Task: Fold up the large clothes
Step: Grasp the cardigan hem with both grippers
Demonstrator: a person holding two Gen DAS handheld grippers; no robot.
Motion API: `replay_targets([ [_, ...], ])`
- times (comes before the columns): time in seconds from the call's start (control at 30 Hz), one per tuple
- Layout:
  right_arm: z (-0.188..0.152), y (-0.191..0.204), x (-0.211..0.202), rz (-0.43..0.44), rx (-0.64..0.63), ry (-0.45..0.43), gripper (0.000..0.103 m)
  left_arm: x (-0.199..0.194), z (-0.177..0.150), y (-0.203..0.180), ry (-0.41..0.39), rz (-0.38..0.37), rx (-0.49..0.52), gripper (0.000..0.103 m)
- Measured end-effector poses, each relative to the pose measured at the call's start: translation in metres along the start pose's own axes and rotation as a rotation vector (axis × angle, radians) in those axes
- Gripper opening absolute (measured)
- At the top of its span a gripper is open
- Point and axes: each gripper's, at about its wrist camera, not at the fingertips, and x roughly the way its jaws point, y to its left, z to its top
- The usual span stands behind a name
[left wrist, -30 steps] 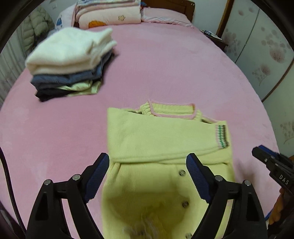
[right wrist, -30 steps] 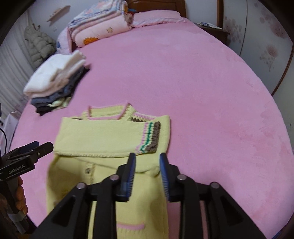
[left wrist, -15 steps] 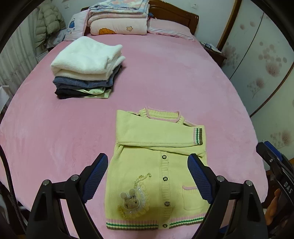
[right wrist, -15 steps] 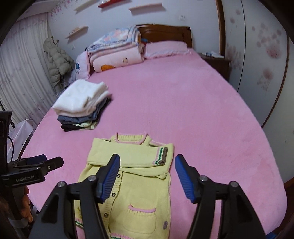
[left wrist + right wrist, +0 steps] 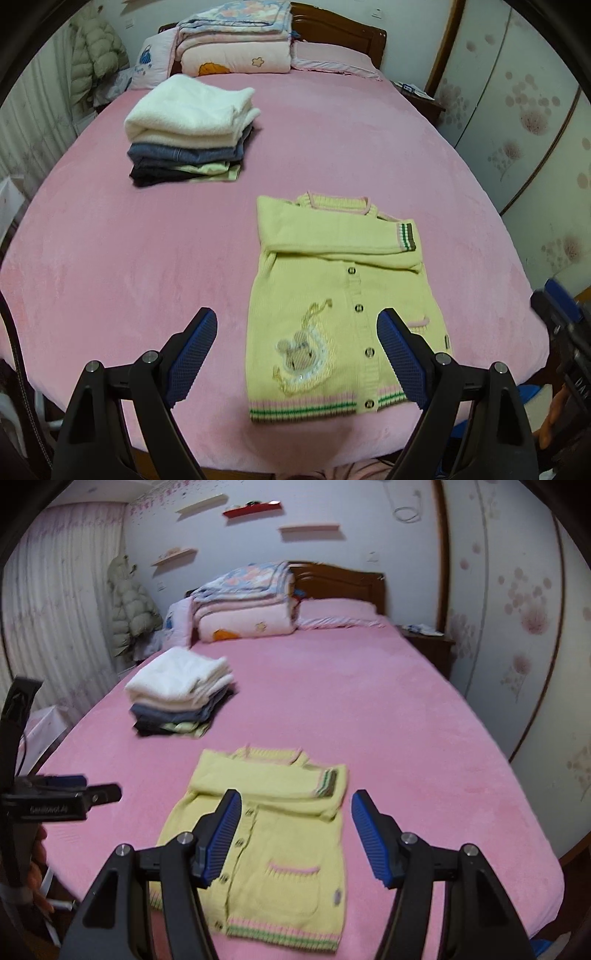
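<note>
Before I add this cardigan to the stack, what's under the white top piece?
Under the white folded garment lie blue-grey, black and pale yellow-green folded pieces; only their edges show.

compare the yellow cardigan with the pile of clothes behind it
The cardigan is one garment lying flat with only its sleeves folded across the chest; the pile is several garments fully folded and stacked. The cardigan is pale yellow with pink and green trim; the pile runs white on top, then blue-grey, dark and pale yellow-green. Both rest on the pink bed, and no gripper touches either.
</note>
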Motion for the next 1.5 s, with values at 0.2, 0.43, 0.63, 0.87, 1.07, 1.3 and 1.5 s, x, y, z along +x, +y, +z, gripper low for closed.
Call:
replay_targets([
  [0.2, -0.030, 0.004, 0.004, -0.045, -0.002, 0.073, 0.062, 0.009, -0.035, 0.023, 0.035, -0.049, -0.072, 0.087],
  [0.43, -0.075, -0.020, 0.030, -0.067, 0.068, 0.180, 0.061, 0.055, -0.086, 0.050, 0.135, -0.087, -0.058, 0.087],
  [0.63, -0.120, -0.036, 0.059, -0.027, 0.098, 0.295, 0.056, 0.103, -0.120, 0.073, 0.203, -0.154, -0.154, 0.085],
  [0.87, -0.154, -0.058, 0.096, 0.030, 0.183, 0.389, 0.044, 0.137, -0.128, 0.072, 0.173, -0.257, -0.165, 0.069],
  [1.07, -0.166, -0.065, 0.114, 0.086, 0.204, 0.427, 0.040, 0.153, -0.134, 0.071, 0.182, -0.285, -0.155, 0.058],
  [1.3, -0.164, -0.058, 0.125, 0.164, 0.172, 0.471, 0.012, 0.161, -0.132, 0.058, 0.250, -0.274, -0.073, 0.010],
  [1.5, -0.138, -0.053, 0.110, 0.203, 0.141, 0.462, 0.009, 0.143, -0.102, 0.045, 0.333, -0.266, -0.109, 0.007],
])
